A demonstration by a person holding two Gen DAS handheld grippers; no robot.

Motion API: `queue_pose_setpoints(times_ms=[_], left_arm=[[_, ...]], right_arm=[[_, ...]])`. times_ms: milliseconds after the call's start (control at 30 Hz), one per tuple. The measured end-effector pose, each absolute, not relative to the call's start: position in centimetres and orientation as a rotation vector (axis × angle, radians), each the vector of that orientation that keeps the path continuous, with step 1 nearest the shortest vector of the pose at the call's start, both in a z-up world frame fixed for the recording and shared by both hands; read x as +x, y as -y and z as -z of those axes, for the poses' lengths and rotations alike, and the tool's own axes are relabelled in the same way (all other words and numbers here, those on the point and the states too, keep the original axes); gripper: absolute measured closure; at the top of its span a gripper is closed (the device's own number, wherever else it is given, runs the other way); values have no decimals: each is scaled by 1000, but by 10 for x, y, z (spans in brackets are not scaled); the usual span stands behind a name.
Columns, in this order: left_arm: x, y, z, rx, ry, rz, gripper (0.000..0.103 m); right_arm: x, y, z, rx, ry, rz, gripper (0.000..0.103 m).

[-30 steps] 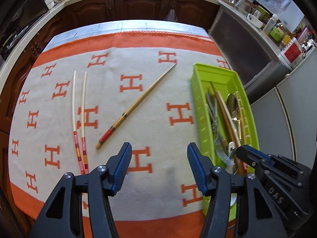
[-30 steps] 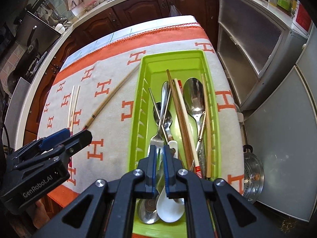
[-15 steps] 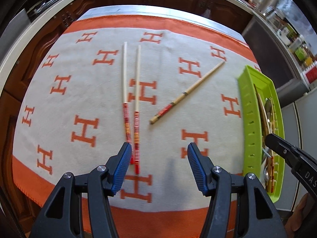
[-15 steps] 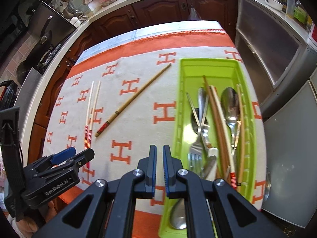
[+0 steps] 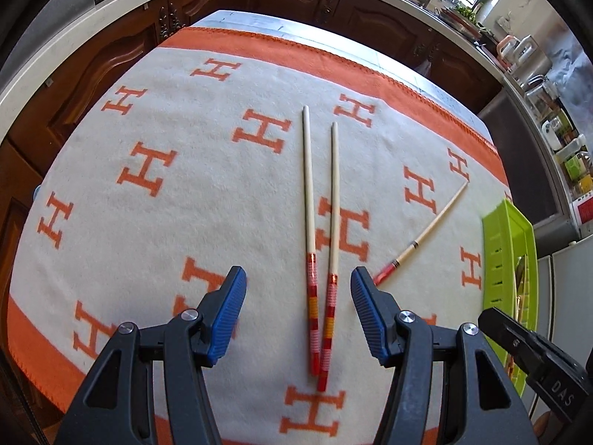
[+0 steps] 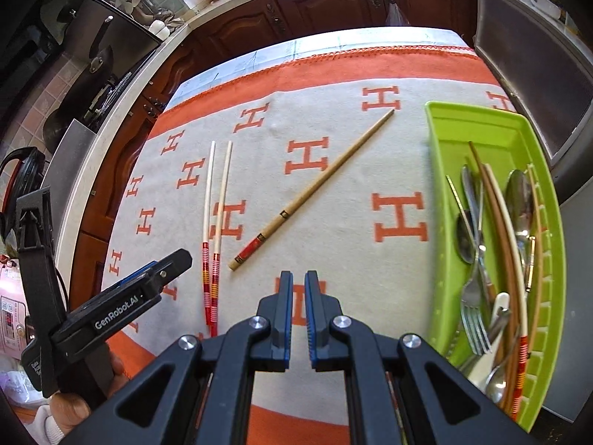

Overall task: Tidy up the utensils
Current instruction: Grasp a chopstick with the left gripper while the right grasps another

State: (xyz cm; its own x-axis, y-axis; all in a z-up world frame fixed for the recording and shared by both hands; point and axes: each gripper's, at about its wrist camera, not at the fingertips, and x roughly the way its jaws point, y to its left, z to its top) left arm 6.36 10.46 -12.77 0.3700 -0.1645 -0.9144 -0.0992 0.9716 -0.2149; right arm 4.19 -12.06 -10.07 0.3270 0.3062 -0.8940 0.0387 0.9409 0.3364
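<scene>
**Ana:** Left gripper (image 5: 298, 296) first: its blue ribbed pads stand wide apart and hold nothing, straddling the red-banded handle ends of the pale chopstick pair (image 5: 321, 244) on the blanket (image 5: 185, 200).

**Ben:** And the pair itself?

**Ana:** Two slim, round, cream sticks lying side by side, nearly touching at the banded ends and spreading slightly toward the tips. I'd judge them light, stiff and a bit slick, so they could roll or scissor apart when pinched. The striped handle section looks like the best place to take hold, with both sticks caught together.

**Ben:** The surface under them?

**Ana:** Soft, fuzzy fabric, cream with orange H shapes and an orange border. It should give a little under the pads, which helps get beneath thin sticks.

**Ben:** Moving rightward?

**Ana:** A single tan chopstick (image 6: 315, 185) lies diagonally, apart from the pair, its red-wrapped end nearest us. It looks like bamboo, matte and slightly thicker.

**Ben:** Right gripper (image 6: 298, 315)?

**Ana:** Jaws nearly closed with only a slim gap, and nothing between them, above bare blanket.

**Ben:** Far right?

**Ana:** A lime-green plastic tray (image 6: 441, 200) with slotted walls, already holding metal forks and spoons plus several chopsticks.
</scene>
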Motion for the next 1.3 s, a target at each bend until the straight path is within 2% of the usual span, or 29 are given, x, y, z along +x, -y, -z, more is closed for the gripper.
queue_pose_setpoints(times_ms=[533, 600, 633, 700, 767, 833, 933, 1300], left_arm=[[94, -87, 159, -15, -1230, 22, 46], [95, -82, 159, 33, -1213, 32, 46], [95, -83, 158, 34, -1209, 38, 47], [97, -85, 157, 36, -1197, 49, 56], [99, -87, 154, 44, -1182, 68, 83], [102, -91, 154, 43, -1178, 82, 90], [106, -99, 154, 26, -1178, 109, 95], [117, -111, 157, 1, -1181, 164, 99]], right_arm=[[62, 107, 116, 385, -1233, -118, 96], [67, 107, 119, 394, -1237, -105, 96], [69, 106, 121, 399, -1239, -100, 92], [74, 104, 124, 405, -1242, -84, 86], [80, 102, 128, 412, -1240, -64, 85], [87, 100, 133, 422, -1249, -53, 85], [97, 95, 141, 416, -1256, -15, 85], [123, 70, 155, 269, -1263, 151, 81]])
